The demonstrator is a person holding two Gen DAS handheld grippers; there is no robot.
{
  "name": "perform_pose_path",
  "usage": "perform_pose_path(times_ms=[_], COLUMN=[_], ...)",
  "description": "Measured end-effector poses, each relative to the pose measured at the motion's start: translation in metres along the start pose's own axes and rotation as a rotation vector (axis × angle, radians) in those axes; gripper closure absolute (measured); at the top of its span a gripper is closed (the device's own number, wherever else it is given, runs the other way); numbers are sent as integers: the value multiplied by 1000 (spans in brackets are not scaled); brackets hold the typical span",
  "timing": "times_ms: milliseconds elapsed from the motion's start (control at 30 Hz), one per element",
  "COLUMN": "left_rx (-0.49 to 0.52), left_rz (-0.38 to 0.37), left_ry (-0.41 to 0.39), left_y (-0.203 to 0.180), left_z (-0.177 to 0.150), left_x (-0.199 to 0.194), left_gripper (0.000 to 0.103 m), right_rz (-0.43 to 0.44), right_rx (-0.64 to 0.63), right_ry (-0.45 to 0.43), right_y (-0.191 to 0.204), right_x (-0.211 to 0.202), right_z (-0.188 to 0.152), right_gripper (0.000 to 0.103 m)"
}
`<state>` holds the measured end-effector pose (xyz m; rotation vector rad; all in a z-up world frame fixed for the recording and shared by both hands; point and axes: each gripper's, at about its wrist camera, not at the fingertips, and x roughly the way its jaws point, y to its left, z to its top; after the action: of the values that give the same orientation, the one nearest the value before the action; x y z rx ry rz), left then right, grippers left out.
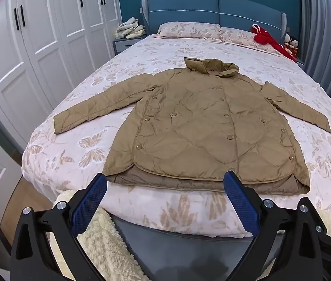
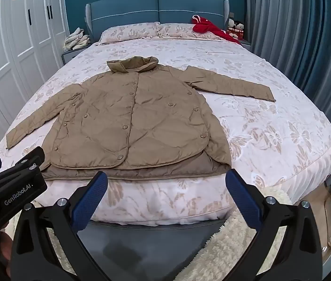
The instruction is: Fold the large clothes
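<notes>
A tan quilted jacket point(image 1: 189, 126) point(image 2: 128, 117) lies flat and buttoned on the bed, collar toward the headboard, both sleeves spread outward, its hem near the foot edge. My left gripper point(image 1: 165, 182) hangs open just short of the hem, its blue pads point(image 1: 90, 201) wide apart with nothing between them. My right gripper point(image 2: 166, 180) stands open the same way in front of the hem's right half. The left gripper's black body point(image 2: 8, 187) shows at the left edge of the right wrist view.
The bed point(image 1: 76, 154) has a pink floral cover and two pillows point(image 1: 189, 29). A red garment point(image 1: 268, 39) and dolls point(image 2: 234, 27) sit at the far right corner. White wardrobes point(image 1: 48, 35) line the left, curtains point(image 2: 294, 35) the right. A cream fluffy rug point(image 1: 109, 245) lies below.
</notes>
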<state>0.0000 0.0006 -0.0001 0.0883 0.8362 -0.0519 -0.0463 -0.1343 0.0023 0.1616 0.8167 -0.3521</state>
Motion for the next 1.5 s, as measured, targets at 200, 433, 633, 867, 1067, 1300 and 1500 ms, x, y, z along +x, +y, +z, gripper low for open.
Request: perform_pose_path(times_ms=[200,433,633,867,1067,1300,1500], left_rx=[2,3,6,7,7,10,10], left_rz=[4,5,11,13,14,16,16], left_ry=[0,5,7,5,7,7,9], left_y=[0,10,4,9,12,8,12], left_z=[0,-4,-2,-5,-8,-7,-7], left_x=[0,-2,2,3,6,5,6], left_gripper=[6,6,6,6,6,6,6], right_rz=[4,5,4,5,4,4,5], right_rx=[4,4,4,4,3,4,5], right_ry=[2,6,10,12,14,14,15], right_y=[-1,-1,-1,-1,0,0,0], right_x=[1,2,3,4,5,5,5], right_z=[0,-1,-1,-2,-2,-2,-2], right_gripper=[5,5,5,5,5,5,5])
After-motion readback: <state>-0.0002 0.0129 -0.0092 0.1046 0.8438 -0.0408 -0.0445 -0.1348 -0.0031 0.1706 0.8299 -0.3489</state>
